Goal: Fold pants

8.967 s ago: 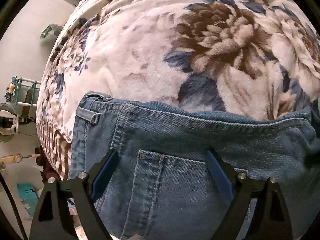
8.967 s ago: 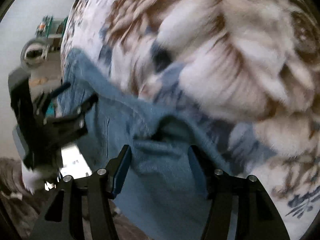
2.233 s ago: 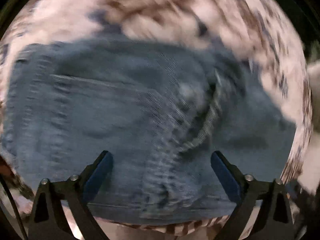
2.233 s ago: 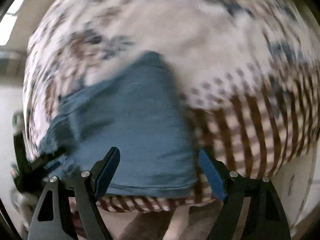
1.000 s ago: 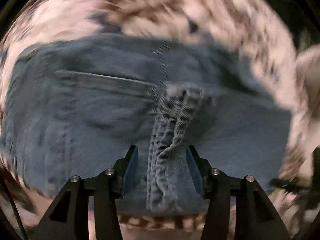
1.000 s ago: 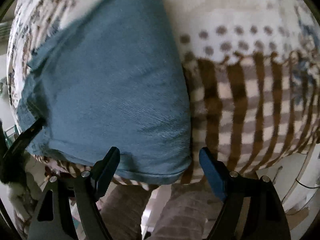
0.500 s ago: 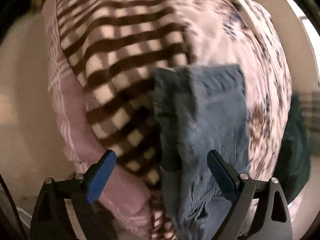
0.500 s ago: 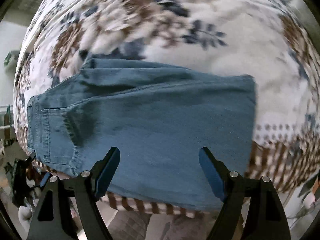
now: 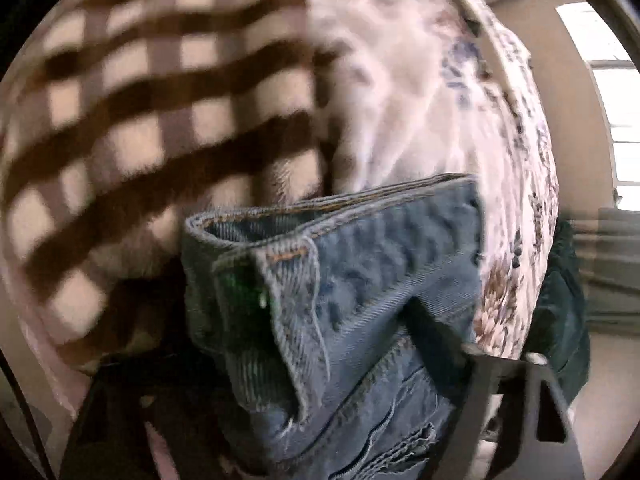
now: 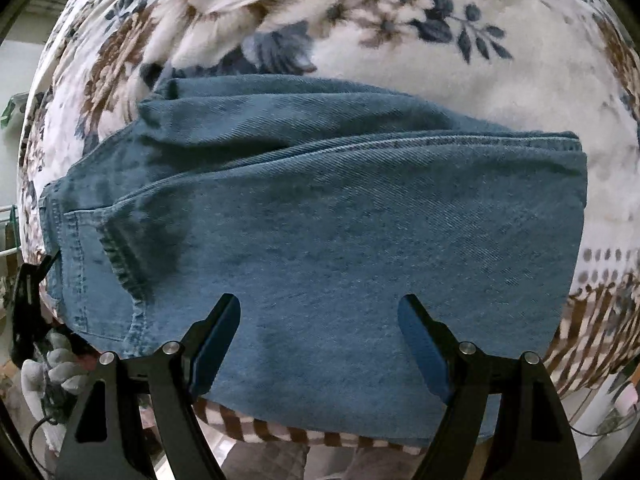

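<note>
Blue denim pants (image 10: 340,220) lie folded lengthwise on a floral blanket, waistband and back pocket to the left, leg hems to the right. My right gripper (image 10: 320,312) hovers open over the near edge of the legs, with nothing between its pads. At the far left of the right wrist view, my left gripper (image 10: 28,300) sits at the waistband corner. In the left wrist view the waistband (image 9: 320,240) bunches up between the fingers of my left gripper (image 9: 320,308), whose jaws are closing. Its right finger (image 9: 432,340) lies on the denim. The denim hides the left finger.
The floral blanket (image 10: 400,20) has a brown checked border (image 9: 140,100) hanging over the bed's edge. A dark green cloth (image 9: 560,300) lies beyond the blanket near a bright window (image 9: 616,80). A gloved hand (image 10: 52,364) and a person's legs (image 10: 260,460) stand at the near edge.
My left gripper left the bunched middle seam, rolled and swung to the waistband end, opened wide, then narrowed around the denim edge. The right gripper drew back from the hem end; the whole folded pants now show.
</note>
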`<state>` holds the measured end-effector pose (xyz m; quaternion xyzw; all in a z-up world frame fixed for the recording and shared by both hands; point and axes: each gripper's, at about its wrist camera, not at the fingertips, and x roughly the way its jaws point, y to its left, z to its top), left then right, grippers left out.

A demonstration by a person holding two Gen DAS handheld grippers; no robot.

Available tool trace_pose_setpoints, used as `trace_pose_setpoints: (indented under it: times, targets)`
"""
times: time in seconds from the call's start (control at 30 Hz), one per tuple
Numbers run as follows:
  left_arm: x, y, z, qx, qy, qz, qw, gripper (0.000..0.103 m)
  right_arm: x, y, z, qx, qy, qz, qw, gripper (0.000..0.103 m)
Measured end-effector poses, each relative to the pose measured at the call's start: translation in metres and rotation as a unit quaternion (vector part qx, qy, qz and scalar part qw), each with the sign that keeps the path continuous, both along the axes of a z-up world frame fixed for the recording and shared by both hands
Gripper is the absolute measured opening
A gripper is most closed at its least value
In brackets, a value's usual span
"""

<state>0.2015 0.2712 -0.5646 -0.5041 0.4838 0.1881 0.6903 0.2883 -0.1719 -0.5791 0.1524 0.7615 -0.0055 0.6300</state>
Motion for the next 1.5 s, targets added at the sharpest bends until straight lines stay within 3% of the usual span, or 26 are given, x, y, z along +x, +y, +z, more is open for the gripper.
trace_pose_setpoints:
  times: [0.03,0.13,0.27,0.5,0.57,0.67,0.73,0.8,0.87,0.9,1.07,1.23,1.3,1.33,1.4,1.47,1.5]
  targets:
    - [0.001,-0.004,0.008,0.024,0.000,-0.013,0.9996,0.051,-0.001,-0.002,-0.002,-0.003,0.000,-0.001,1.000,0.083]
    - [0.005,-0.025,0.045,0.113,0.000,-0.070,0.9911,0.030,-0.002,-0.002,-0.004,-0.012,-0.006,0.003,1.000,0.083]
    - [0.008,-0.048,0.079,0.179,0.000,-0.104,0.9783,0.026,-0.007,-0.001,-0.006,-0.016,-0.013,0.011,1.000,0.083]
    - [0.013,-0.085,0.119,0.220,-0.015,-0.136,0.9659,0.020,-0.026,-0.010,-0.004,0.003,-0.020,0.008,1.000,0.083]
    - [0.016,-0.108,0.132,0.251,-0.022,-0.160,0.9544,0.020,-0.027,-0.017,-0.003,0.007,-0.023,0.010,1.000,0.083]
    - [0.016,-0.142,0.149,0.267,-0.048,-0.196,0.9423,0.019,-0.029,-0.035,0.002,0.011,-0.033,0.004,0.999,0.083]
    - [0.019,-0.176,0.160,0.271,-0.073,-0.239,0.9295,0.019,-0.031,-0.049,0.009,0.012,-0.038,-0.003,0.999,0.083]
    - [0.018,-0.222,0.169,0.270,-0.102,-0.297,0.9102,0.019,-0.036,-0.066,0.016,0.014,-0.045,-0.017,0.999,0.083]
    - [0.017,-0.261,0.166,0.255,-0.112,-0.345,0.8962,0.018,-0.045,-0.089,0.024,0.015,-0.049,-0.036,0.998,0.083]
    - [0.015,-0.287,0.159,0.246,-0.116,-0.377,0.8852,0.018,-0.050,-0.101,0.027,0.013,-0.049,-0.045,0.998,0.083]
    - [0.010,-0.373,0.100,0.244,-0.080,-0.483,0.8371,0.018,-0.066,-0.159,0.040,-0.004,-0.042,-0.075,0.996,0.083]
    - [0.014,-0.404,0.043,0.281,-0.018,-0.538,0.7947,0.018,-0.081,-0.197,0.039,-0.011,-0.034,-0.093,0.995,0.083]
    - [0.014,-0.413,0.037,0.298,-0.005,-0.549,0.7807,0.019,-0.085,-0.211,0.041,-0.001,-0.035,-0.105,0.994,0.083]
    - [0.013,-0.419,0.038,0.311,-0.002,-0.560,0.7676,0.025,-0.087,-0.216,0.042,0.005,-0.037,-0.109,0.993,0.083]
    - [0.010,-0.424,0.043,0.315,0.004,-0.576,0.7538,0.035,-0.088,-0.226,0.046,0.024,-0.045,-0.116,0.992,0.083]
    - [0.003,-0.422,0.058,0.309,-0.002,-0.575,0.7574,0.047,-0.087,-0.231,0.051,0.044,-0.058,-0.118,0.990,0.083]
    - [0.000,-0.421,0.067,0.305,-0.005,-0.575,0.7592,0.065,-0.084,-0.231,0.053,0.061,-0.066,-0.118,0.989,0.083]
